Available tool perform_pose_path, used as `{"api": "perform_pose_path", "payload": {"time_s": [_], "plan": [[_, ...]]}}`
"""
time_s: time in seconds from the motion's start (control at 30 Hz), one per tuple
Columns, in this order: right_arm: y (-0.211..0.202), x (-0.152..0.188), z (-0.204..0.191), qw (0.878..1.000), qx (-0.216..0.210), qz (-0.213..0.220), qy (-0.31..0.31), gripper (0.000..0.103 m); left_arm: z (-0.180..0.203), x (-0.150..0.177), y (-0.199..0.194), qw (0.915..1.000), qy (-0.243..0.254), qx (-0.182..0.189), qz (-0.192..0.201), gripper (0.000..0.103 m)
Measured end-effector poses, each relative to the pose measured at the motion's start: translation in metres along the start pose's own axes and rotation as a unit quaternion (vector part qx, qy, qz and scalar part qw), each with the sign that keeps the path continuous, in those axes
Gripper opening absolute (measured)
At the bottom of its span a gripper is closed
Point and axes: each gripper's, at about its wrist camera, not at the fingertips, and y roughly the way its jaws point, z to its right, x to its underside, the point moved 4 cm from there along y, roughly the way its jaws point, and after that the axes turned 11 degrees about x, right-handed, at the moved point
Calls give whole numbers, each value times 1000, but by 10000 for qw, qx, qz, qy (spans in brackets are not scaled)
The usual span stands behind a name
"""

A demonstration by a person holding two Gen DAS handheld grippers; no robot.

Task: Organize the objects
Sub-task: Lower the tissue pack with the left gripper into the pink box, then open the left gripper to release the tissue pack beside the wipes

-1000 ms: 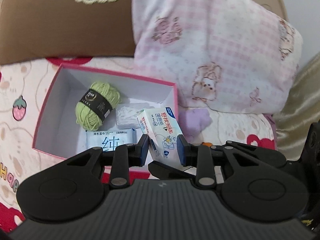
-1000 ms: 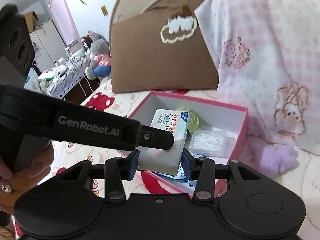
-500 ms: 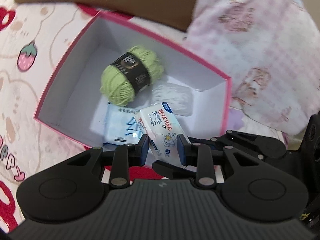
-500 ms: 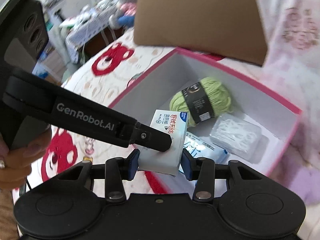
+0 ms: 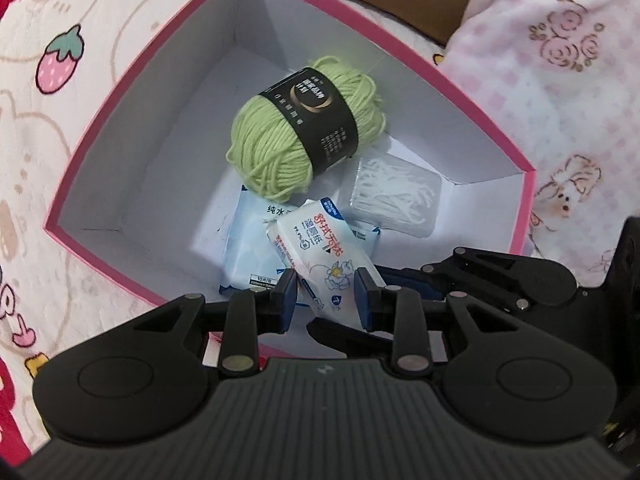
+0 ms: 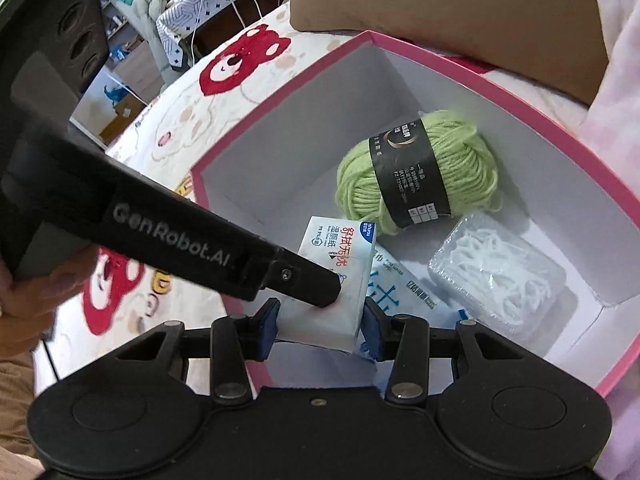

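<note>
- Pink box (image 5: 96, 142) on bedspread: green yarn ball (image 5: 306, 136), clear case of white picks (image 5: 394, 196), flat blue wipes pack (image 5: 246, 252) are contained.
- Small wipes packet (image 5: 316, 256) is clamped by both left gripper (image 5: 326, 294) and right gripper (image 6: 318, 322), over the box's near side; whether it touches the flat pack cannot be told.

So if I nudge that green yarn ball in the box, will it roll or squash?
The yarn ball looks soft, so it would probably squash under the tongs. It's an oblong bundle with a paper band, so it likely rolls only sideways, and it probably feels light.
</note>
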Motion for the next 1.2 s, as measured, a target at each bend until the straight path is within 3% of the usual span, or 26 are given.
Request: {"api": "perform_pose_path", "payload": {"time_s": [0.13,0.27,0.47,0.63,0.7,0.87,0.97,1.2], "plan": [[8,-5,0,9999,13,-108,-74,48,3,-1,4,9996,127,-242,-57,28],[19,-4,0,9992,59,-333,-213,48,2,-3,8,9996,68,-163,-209,29],[22,-5,-5,9976,-31,-425,-541,48,-1,-4,10,9994,156,-237,-180,30],[23,-8,-1,9943,16,-771,-732,50,-2,-8,14,9978,468,-463,-19,30],[18,-6,1,9953,161,-599,-741,57,-1,-11,15,9974,581,-432,-2,30],[5,2,4,9944,576,-272,-844,58,2,-18,22,9904,1225,-630,144,30],[-5,5,8,9960,621,-129,-632,58,2,-18,28,9882,1451,-477,126,30],[-24,10,16,9973,675,112,-276,58,-4,-15,40,9767,1990,-794,127,30]]}}
